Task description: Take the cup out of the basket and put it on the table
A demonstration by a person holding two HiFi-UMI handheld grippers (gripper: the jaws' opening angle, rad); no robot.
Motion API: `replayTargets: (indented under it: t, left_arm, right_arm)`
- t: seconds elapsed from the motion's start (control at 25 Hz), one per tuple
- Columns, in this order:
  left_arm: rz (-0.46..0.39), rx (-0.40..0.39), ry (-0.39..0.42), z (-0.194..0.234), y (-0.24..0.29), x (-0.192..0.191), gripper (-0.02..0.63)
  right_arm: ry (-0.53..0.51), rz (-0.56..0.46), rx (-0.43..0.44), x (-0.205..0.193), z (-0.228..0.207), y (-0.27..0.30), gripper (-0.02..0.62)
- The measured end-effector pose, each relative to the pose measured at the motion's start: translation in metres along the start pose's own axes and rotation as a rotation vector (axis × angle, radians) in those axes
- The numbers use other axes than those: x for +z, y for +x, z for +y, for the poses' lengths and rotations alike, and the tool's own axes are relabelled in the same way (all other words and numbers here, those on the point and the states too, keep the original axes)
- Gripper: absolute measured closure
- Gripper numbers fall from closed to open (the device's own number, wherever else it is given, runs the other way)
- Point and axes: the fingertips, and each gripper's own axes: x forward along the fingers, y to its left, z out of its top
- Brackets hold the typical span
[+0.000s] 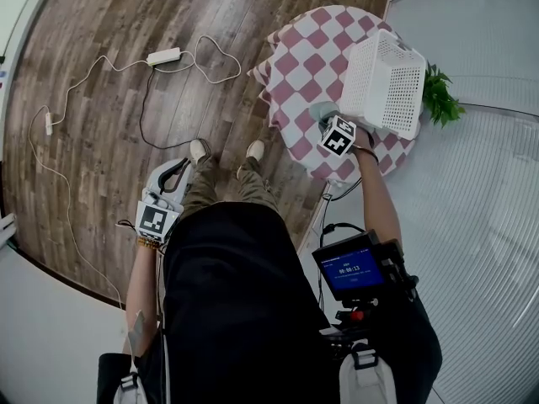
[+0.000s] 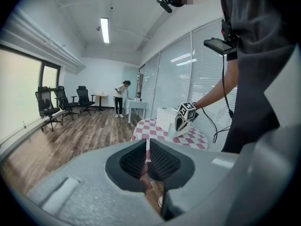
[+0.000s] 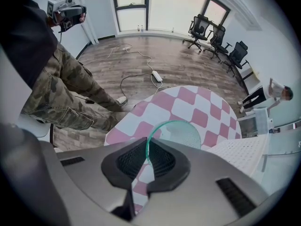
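**Green cup out of the basket, held over the table**

Nearest us, our left tongs [image 2: 147, 159] hang at our side. Their ribbed black pads [image 2: 162, 160] are pressed together with nothing between them. Our right tongs [image 3: 146, 157] point down and pinch the thin rim of the cup [image 3: 176, 133], a round, translucent green one, with one pad inside the wall and one outside.

The cup is already out of the basket and sits over the table [image 3: 188, 100], near the edge closest to our feet. We cannot tell whether its base touches. We judge this to be the setting-down step. Next the base must meet the top flat. Then the pads should part and lift straight off the rim, so the light cup does not tip.

The table is round under a pink-and-white checked cloth [image 3: 207, 105]. Just beside the cup, toward the edge away from our feet, stands the basket [image 3: 240, 149], boxy, of white perforated plastic.
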Motion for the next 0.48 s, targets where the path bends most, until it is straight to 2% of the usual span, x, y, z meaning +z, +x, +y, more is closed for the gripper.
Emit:
replayTargets:
  t: [0.48]
  left_arm:
    - [0.015, 0.018, -0.008, 0.0029, -0.0068, -0.0060, 0.578]
  right_arm:
    - [0.008, 0.011, 0.010, 0.0013, 0.0003, 0.0080, 0.574]
